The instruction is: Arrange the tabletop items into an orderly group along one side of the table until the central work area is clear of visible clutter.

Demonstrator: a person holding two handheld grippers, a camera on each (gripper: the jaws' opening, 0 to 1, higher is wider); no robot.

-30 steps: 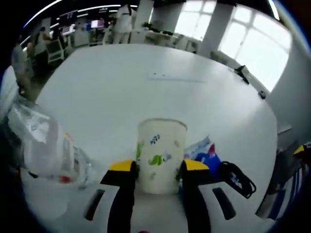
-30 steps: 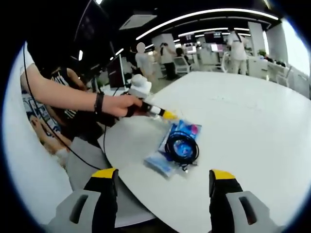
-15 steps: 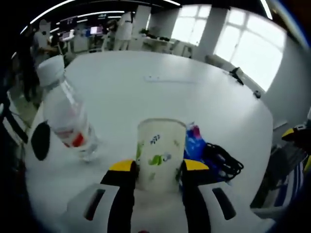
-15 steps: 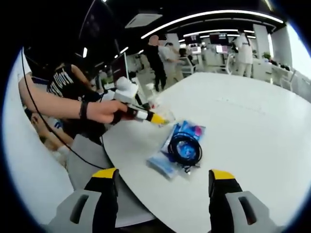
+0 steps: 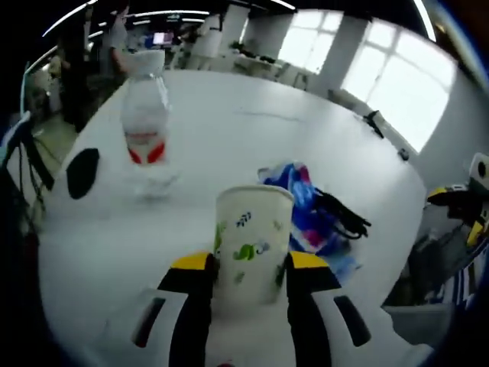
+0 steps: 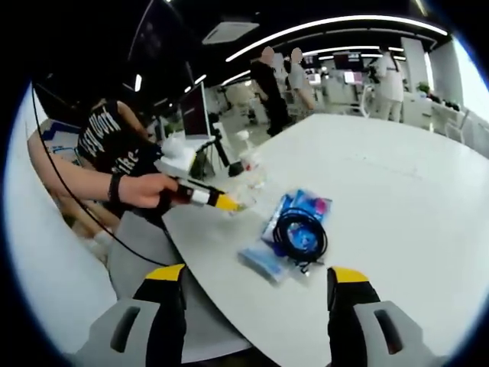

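Note:
My left gripper (image 5: 248, 264) is shut on a white paper cup (image 5: 252, 237) with green leaf prints, held upright between the yellow-tipped jaws. Beyond it a clear water bottle (image 5: 147, 122) with a red label stands upright on the white table (image 5: 229, 145). A blue packet (image 5: 302, 202) lies to the right with a coiled black cable (image 5: 344, 218) on it. In the right gripper view my right gripper (image 6: 256, 289) is open and empty at the table's near edge, the blue packet (image 6: 294, 229) and cable (image 6: 299, 233) ahead of it. A hand holds the left gripper (image 6: 218, 201) at the table's left edge.
A flat black disc (image 5: 82, 170) lies on the table near the bottle. The right gripper (image 5: 458, 200) shows at the far right, off the table edge. Far across the table lie a thin strip (image 5: 263, 115) and small dark items (image 5: 378, 121). People and desks stand in the background.
The left gripper has carried the cup down toward the table's left edge, still shut on it. The left view has swung, so bottle and packet shifted. The right gripper stays open.

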